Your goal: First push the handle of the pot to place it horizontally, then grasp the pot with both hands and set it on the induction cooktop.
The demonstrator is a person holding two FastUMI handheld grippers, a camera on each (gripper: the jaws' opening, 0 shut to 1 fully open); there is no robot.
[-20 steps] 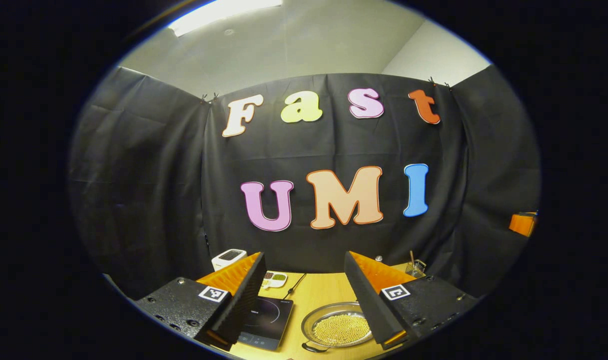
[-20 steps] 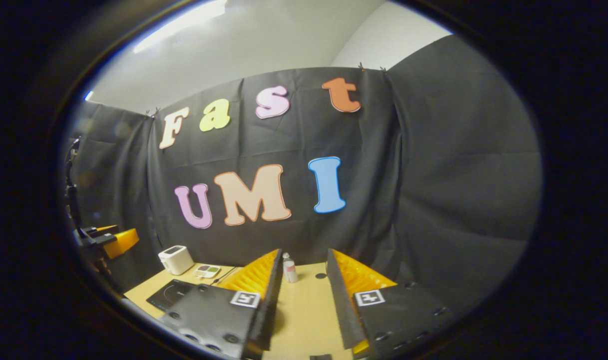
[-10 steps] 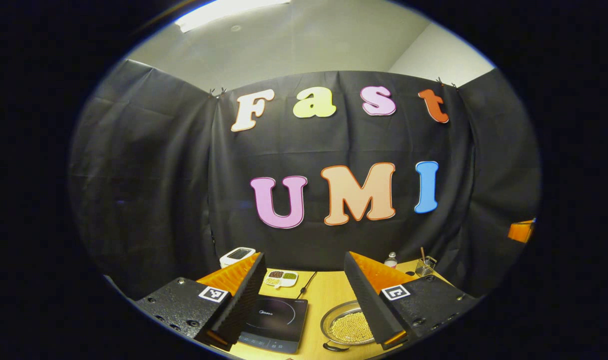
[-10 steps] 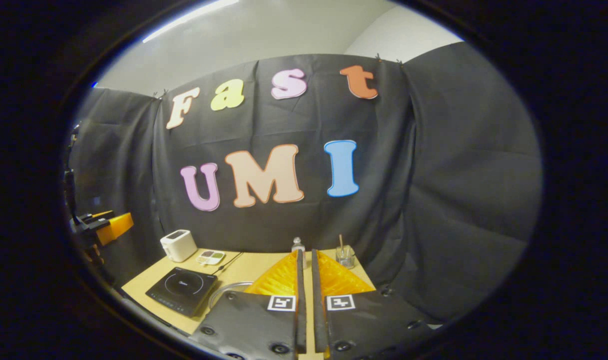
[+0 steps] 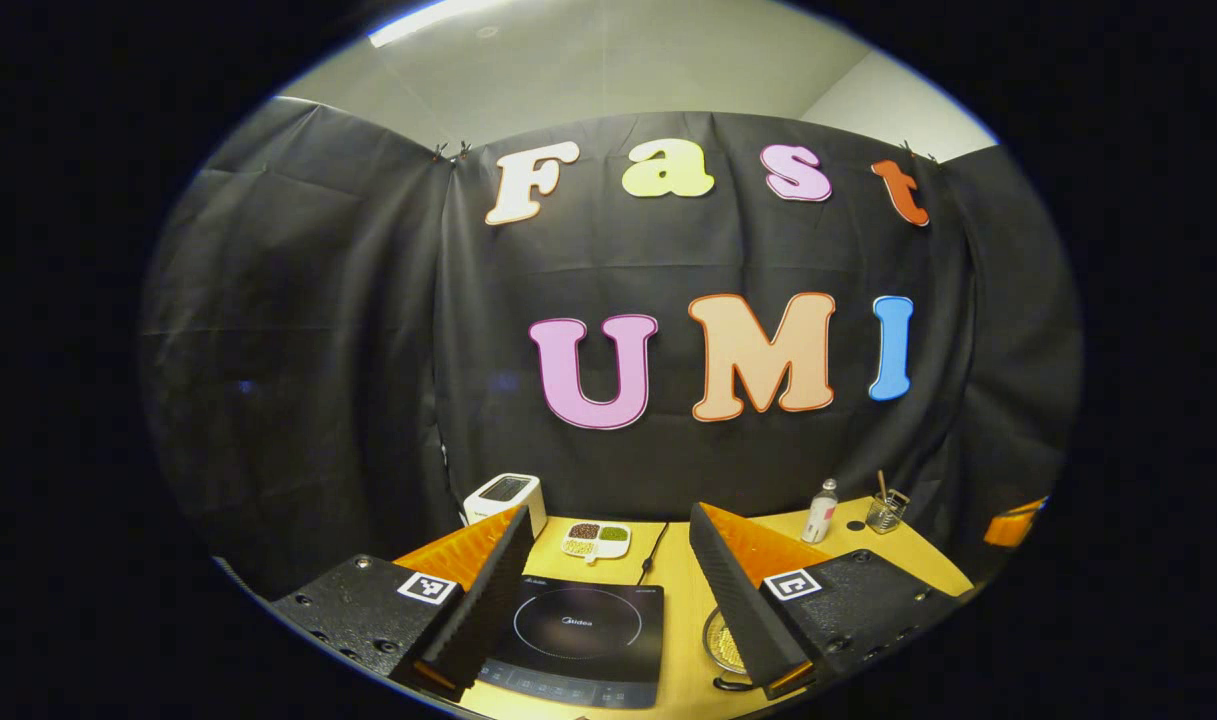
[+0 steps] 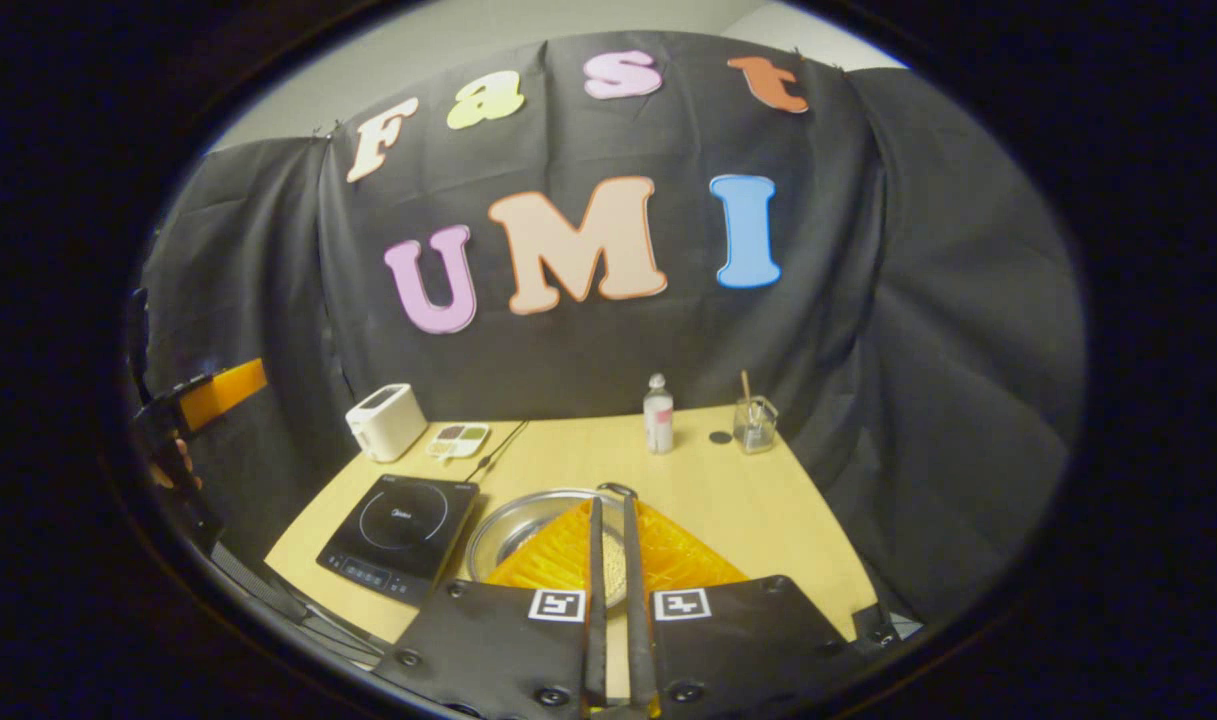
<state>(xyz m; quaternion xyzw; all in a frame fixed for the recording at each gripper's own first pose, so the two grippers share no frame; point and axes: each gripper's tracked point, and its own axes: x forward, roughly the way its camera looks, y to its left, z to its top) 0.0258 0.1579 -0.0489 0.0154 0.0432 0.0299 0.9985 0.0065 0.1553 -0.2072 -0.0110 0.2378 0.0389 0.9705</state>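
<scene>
A round metal pot (image 6: 508,528) holding small pale beads sits on the wooden table, right of the black induction cooktop (image 6: 398,525). My right gripper (image 6: 609,502) is shut with nothing in it and hovers over the pot. A thin dark loop handle (image 6: 618,489) shows at the pot's far rim, just past the fingertips. In the left gripper view my left gripper (image 5: 608,515) stands open above the cooktop (image 5: 578,640). Part of the pot (image 5: 720,645) peeks out beside its right finger. The left gripper (image 6: 213,395) appears far left in the right gripper view, held by a hand.
At the back of the table (image 6: 768,510) stand a white toaster-like appliance (image 6: 386,422), a small divided dish (image 6: 458,440), a bottle (image 6: 657,413) and a glass with a stick (image 6: 754,425). A black cable (image 6: 498,450) runs from the cooktop toward the wall.
The right gripper shut its fingers and tipped down over the pot. The left gripper stayed open and swung left and down, so the cooktop now lies between its fingers.
</scene>
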